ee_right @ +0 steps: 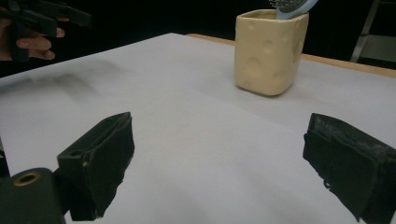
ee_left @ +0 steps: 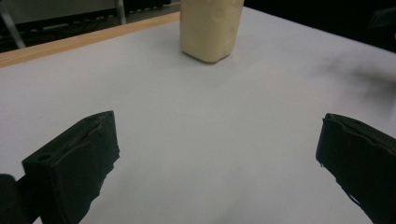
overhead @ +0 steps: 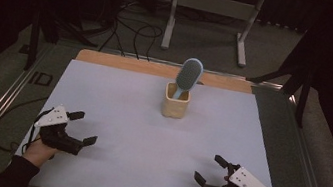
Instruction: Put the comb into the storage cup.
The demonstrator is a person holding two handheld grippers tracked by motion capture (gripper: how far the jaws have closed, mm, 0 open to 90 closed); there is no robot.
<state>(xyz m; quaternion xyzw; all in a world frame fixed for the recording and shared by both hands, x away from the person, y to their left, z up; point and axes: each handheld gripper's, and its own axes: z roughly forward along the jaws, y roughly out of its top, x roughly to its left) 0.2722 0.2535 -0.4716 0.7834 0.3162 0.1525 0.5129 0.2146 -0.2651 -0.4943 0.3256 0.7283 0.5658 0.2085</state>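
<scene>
A cream, cheese-patterned cup [overhead: 176, 101] stands upright toward the back middle of the white sheet [overhead: 116, 111]. A light blue hairbrush [overhead: 189, 77] sticks out of it, head up and leaning right. The cup [ee_left: 210, 28] is ahead of my left gripper's jaws, and the cup [ee_right: 270, 51] with the brush's bristles [ee_right: 290, 6] is ahead of my right gripper's. My left gripper [overhead: 83, 128] rests open at the near left, with nothing between its jaws. My right gripper [overhead: 210, 168] sits open at the near right, also holding nothing.
The table's wooden back edge [overhead: 163, 69] runs behind the cup. Metal rails [overhead: 2, 98] flank the table. Cables [overhead: 133, 32] and a white stand [overhead: 212, 14] are on the floor beyond. The other hand and gripper [ee_right: 37, 28] show far off in the right gripper view.
</scene>
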